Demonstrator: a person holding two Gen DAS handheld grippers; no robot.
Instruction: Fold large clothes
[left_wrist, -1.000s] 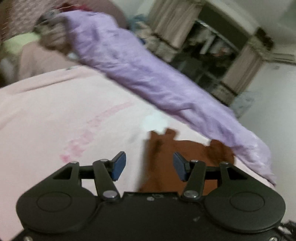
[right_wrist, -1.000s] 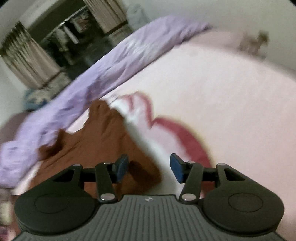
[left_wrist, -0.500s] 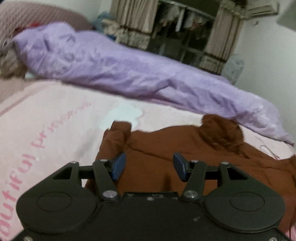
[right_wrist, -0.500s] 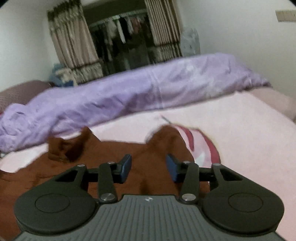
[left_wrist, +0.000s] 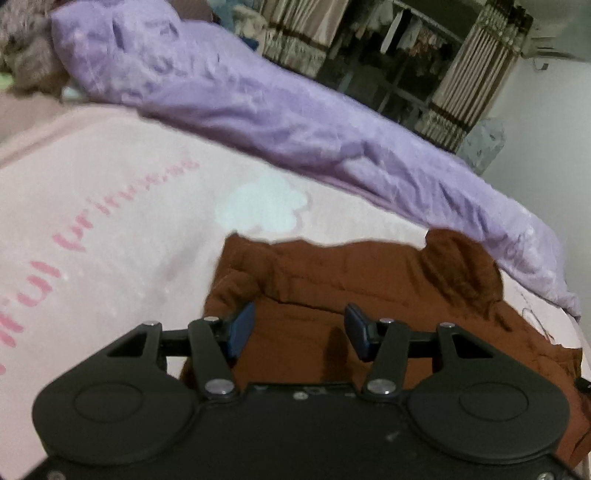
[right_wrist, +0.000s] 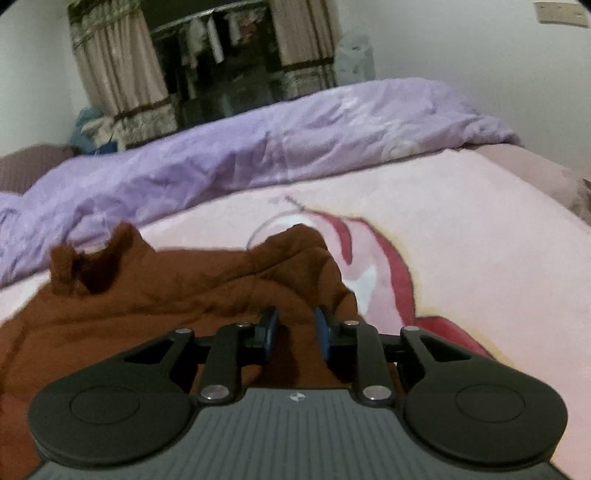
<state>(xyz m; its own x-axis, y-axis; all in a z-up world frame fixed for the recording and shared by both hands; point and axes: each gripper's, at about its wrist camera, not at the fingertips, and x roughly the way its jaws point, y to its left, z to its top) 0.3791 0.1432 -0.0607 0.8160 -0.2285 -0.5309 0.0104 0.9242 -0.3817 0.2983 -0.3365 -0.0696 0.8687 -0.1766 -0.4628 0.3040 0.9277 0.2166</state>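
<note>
A large brown garment (left_wrist: 351, 280) lies crumpled on the pink bed cover (left_wrist: 110, 206); it also shows in the right wrist view (right_wrist: 184, 291). My left gripper (left_wrist: 297, 330) is open, low over the garment's left part, with cloth between and below the blue pads. My right gripper (right_wrist: 295, 330) has its jaws narrowed to a small gap over the garment's right edge, with brown cloth in the gap. I cannot tell whether the pads pinch the cloth.
A rumpled purple duvet (left_wrist: 277, 122) lies along the far side of the bed, also in the right wrist view (right_wrist: 258, 147). The pink cover (right_wrist: 461, 229) carries pink lettering and a red figure. Curtains and a wardrobe (right_wrist: 221, 66) stand behind.
Both grippers have swung down and closer onto the brown garment. The right jaws have narrowed from wide open to a small gap. The left jaws stay open.
</note>
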